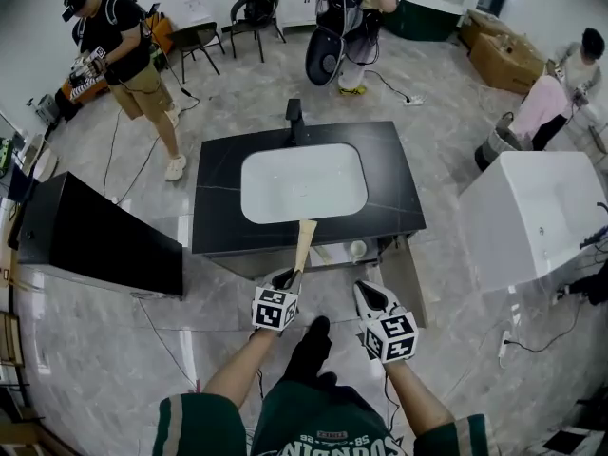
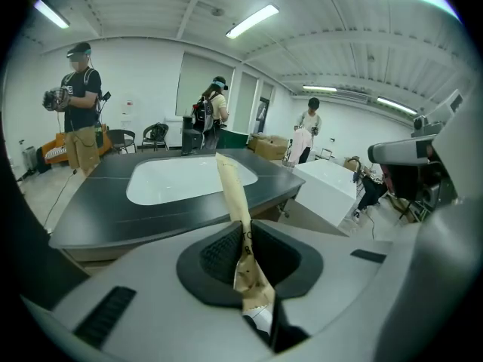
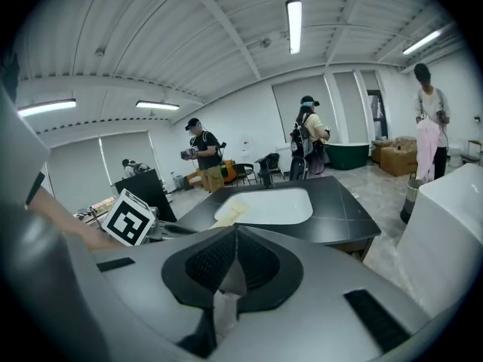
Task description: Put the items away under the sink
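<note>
A long paper packet (image 2: 230,191) is clamped in the left gripper (image 2: 246,225), a pale strip (image 3: 226,302) in the right gripper (image 3: 237,229); the packet could be snagged on the tabletop (image 1: 214,217) edge.

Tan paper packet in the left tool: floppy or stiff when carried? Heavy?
Probably fairly stiff: the tan paper packet juts past the left tool nearly straight, pinched at one end only. Likely light, since that end grip carries it. The paper looks creased at the pinch, so it may crumple if squeezed harder.
</note>
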Motion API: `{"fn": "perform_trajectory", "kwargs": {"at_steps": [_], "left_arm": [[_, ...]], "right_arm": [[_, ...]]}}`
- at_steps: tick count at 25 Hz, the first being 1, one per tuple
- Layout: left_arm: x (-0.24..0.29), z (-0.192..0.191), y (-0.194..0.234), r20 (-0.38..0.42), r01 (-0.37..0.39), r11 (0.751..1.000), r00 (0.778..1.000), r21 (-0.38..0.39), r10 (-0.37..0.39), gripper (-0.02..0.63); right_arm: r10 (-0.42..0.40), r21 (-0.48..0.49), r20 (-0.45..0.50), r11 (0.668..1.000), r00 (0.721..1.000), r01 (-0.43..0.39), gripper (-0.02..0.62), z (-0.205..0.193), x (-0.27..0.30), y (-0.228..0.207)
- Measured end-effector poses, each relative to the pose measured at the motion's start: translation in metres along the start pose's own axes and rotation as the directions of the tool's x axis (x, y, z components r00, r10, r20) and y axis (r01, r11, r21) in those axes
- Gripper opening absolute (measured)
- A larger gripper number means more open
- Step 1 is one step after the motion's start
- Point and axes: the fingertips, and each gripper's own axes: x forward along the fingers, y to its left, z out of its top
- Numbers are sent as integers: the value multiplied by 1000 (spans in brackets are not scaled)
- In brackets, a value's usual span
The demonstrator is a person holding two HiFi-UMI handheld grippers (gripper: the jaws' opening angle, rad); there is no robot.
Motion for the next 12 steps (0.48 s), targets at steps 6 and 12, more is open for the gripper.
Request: {"fn": "perform_trajectory", "kwargs": {"at_steps": [6,12], "left_arm": [[-2,-30,-36,-29,48,999,998,23,-48,46],[1,-71,-60,-75,97,994,993,45,-94,46]], "right_arm": [[-23,40,9,999,1000,23,43,-23,-25,-7],[-57,94,21,994,998,55,43,-53,-33,-13]]}}
